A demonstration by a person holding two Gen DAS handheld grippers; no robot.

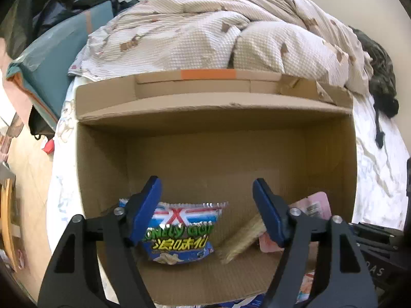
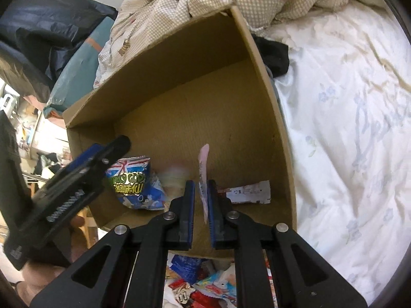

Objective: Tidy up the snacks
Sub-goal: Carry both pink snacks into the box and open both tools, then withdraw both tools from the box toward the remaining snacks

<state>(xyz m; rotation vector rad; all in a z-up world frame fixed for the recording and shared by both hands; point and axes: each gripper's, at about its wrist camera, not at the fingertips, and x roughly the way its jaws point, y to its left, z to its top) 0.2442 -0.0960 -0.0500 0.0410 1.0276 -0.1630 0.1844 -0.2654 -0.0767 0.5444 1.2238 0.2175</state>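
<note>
Pink and thin, the packet (image 2: 203, 169) stands on edge, clamped between the right gripper (image 2: 201, 192) pads above the near part of the box (image 2: 267, 97). Its slick film could slip sideways, or land on the rim and fall back onto the snack pile (image 2: 205, 282) nearest the camera. Left gripper (image 1: 206, 200) hangs spread and empty over the crinkly blue chip bag (image 1: 179, 233) on the corrugated floor, beside a straw-coloured pack (image 1: 244, 238). Soft, rumpled bedding (image 2: 346, 128) could let the box tip.
</note>
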